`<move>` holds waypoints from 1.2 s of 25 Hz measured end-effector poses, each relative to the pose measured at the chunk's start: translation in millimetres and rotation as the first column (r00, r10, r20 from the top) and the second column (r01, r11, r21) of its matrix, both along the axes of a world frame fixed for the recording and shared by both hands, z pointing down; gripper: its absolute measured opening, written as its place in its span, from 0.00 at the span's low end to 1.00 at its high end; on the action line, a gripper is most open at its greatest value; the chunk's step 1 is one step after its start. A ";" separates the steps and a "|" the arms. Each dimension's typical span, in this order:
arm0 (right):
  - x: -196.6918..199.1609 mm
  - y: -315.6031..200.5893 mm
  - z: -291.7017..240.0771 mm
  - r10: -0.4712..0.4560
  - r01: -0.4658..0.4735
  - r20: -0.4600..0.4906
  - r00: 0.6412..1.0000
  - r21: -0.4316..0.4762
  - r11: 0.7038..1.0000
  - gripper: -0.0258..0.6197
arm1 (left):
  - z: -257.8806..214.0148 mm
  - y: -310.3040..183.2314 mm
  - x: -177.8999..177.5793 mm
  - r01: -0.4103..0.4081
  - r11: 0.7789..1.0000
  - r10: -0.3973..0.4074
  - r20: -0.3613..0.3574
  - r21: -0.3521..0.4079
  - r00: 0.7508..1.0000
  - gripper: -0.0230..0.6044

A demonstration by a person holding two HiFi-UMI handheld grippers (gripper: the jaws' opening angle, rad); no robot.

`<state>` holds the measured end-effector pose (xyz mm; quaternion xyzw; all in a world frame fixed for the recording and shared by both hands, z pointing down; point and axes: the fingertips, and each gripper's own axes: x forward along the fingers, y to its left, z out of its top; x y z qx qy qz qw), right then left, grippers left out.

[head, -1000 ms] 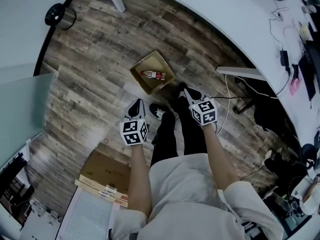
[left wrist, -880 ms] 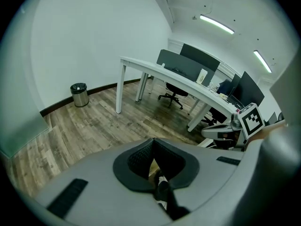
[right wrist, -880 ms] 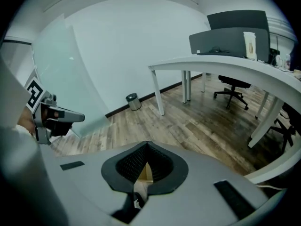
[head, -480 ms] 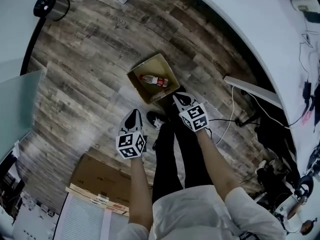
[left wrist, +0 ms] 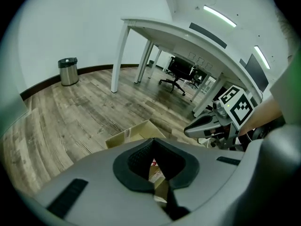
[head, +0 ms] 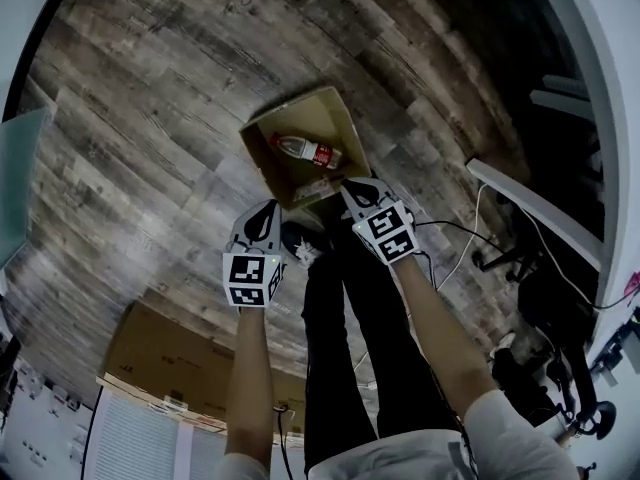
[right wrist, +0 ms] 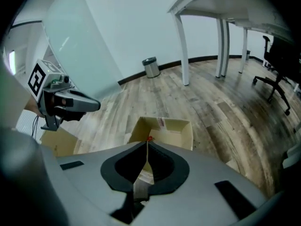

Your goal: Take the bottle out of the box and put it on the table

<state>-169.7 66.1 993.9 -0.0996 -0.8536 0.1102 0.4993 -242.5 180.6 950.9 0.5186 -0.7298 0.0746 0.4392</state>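
Head view: open cardboard box (head: 262,158) on the wood floor (head: 130,138), just ahead of the person's shoe (head: 300,242). The bottle (head: 305,150) lies on its side inside it, clear with a red label. Both grippers hang just short of the box's near edge and touch neither box nor bottle. The left gripper (head: 268,213) is off the near-left corner, the right gripper (head: 355,190) by the near-right side. Flat cardboard sheets (head: 190,353) lie behind the left arm. The left gripper view shows what the head view cannot: its jaws are clenched tip to tip with nothing between them, and box wall and a bit of red label show through the gap behind the tips. It alone also takes in the white table (left wrist: 188,34), an office chair (left wrist: 181,72) beneath it and a steel bin (left wrist: 68,71) by the wall. The right gripper view shows its jaws pressed together too, empty, with the bottle's red cap just past the tips. A frosted glass panel (right wrist: 80,41) stands behind.
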 end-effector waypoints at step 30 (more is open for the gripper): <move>-49.3 76.3 305.2 -0.436 0.483 -0.314 0.843 0.086 0.872 0.50 | 204.5 10.7 -8.6 0.059 0.996 -0.063 0.051 0.065 0.997 0.06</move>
